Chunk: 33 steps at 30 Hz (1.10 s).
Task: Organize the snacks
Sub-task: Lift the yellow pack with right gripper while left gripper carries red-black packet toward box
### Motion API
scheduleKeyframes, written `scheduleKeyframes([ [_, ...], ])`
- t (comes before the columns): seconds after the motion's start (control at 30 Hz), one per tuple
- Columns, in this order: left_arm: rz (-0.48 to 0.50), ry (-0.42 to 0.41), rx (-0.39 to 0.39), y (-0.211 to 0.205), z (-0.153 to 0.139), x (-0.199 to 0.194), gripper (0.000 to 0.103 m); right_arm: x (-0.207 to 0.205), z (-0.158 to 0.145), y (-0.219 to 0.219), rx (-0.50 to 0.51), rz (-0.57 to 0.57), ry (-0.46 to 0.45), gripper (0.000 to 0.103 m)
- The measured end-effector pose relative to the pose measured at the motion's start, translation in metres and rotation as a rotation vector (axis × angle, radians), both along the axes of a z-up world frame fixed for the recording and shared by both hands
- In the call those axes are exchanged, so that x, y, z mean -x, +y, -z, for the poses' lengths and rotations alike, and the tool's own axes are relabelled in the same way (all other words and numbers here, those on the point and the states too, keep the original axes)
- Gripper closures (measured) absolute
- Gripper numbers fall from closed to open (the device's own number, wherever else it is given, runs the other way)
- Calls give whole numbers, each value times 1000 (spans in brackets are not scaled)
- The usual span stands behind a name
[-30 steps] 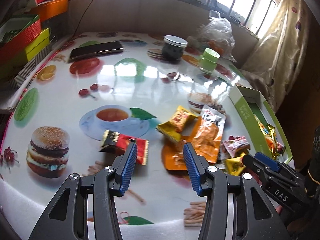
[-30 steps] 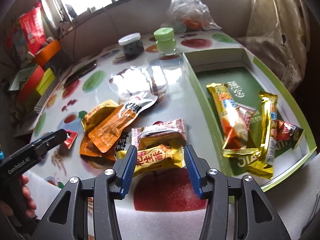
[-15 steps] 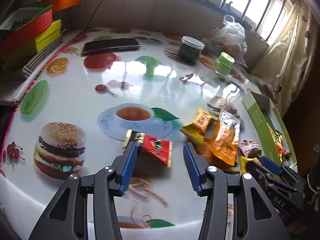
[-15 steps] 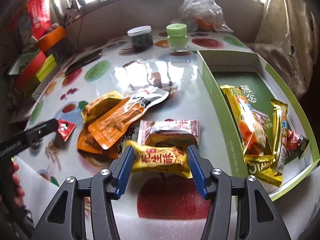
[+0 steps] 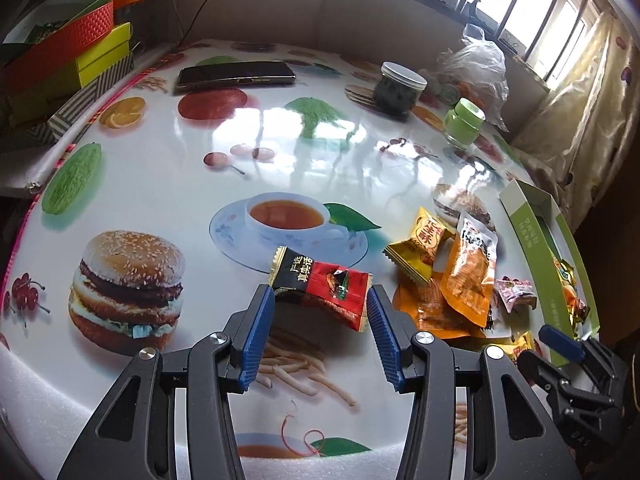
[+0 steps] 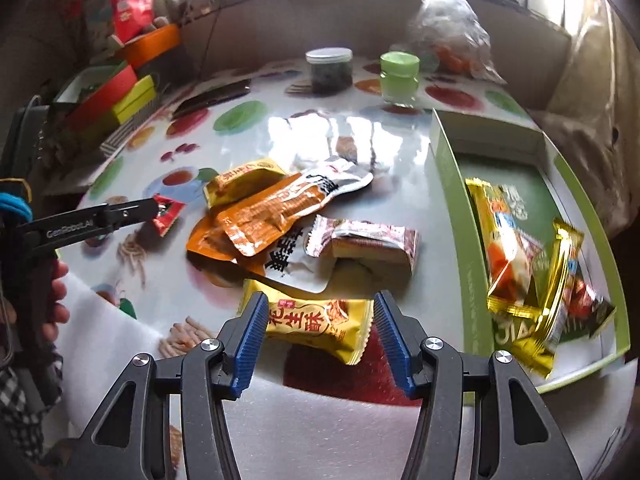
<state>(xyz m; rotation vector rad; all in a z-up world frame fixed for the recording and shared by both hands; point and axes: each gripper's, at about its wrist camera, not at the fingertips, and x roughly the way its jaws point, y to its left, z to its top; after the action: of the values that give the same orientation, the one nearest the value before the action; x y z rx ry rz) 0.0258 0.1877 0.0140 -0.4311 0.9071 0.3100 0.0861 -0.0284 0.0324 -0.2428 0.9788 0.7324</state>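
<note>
On the fruit-print table, a red and black snack packet lies flat between the blue pads of my left gripper, which is open around it. From the right wrist view, that gripper's tip meets the same red packet. My right gripper is open with a yellow peanut-candy packet lying between its pads. Behind it is a pile of orange packets, with a brown wafer packet beside them. The green box on the right holds several packets.
A dark jar, a green jar and a plastic bag stand at the back. A phone lies at the far left, next to stacked coloured boxes. A hand holds the left tool.
My left gripper has moved left to the red packet, which now lies between its pads. The right gripper has rolled, widened a little and closed in on the yellow packet.
</note>
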Motion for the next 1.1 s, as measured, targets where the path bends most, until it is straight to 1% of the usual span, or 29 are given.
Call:
scheduleKeyframes([
  [0.03, -1, 4, -1, 0, 1, 0, 54, -2, 1, -1, 3, 5, 16, 49],
  [0.1, -8, 8, 8, 1, 2, -1, 54, -8, 6, -6, 5, 75, 53, 49],
  [0.2, -8, 13, 9, 1, 3, -1, 54, -10, 11, -10, -46, 85, 111, 48],
  [0.43, -19, 24, 2, 4, 5, -2, 54, 2, 14, 2, -49, 13, 143, 48],
  [0.5, -19, 25, 6, 4, 6, -2, 54, 4, 14, 7, -48, -31, 164, 48],
  [0.57, -20, 31, 2, 5, 6, -2, 54, 8, 12, 10, -35, -66, 157, 48],
  [0.67, -25, 31, 17, 8, 7, -2, 54, 10, 8, 9, 9, -76, 79, 48],
  [0.73, -32, 23, 47, 10, 7, -5, 54, 12, 5, 10, 5, -96, 56, 48],
  [0.8, -31, 36, 75, 11, 10, -9, 52, 12, 7, 11, -5, -108, 82, 46],
  [0.87, -26, 37, 63, 9, 10, -12, 49, 6, 12, 10, -2, -48, 107, 44],
  [0.93, -16, 42, 58, 6, 11, -16, 49, 2, 16, 8, -24, -22, 134, 43],
  [1.1, -31, 45, 48, 6, 11, -19, 49, 3, 15, 12, -23, -2, 126, 44],
])
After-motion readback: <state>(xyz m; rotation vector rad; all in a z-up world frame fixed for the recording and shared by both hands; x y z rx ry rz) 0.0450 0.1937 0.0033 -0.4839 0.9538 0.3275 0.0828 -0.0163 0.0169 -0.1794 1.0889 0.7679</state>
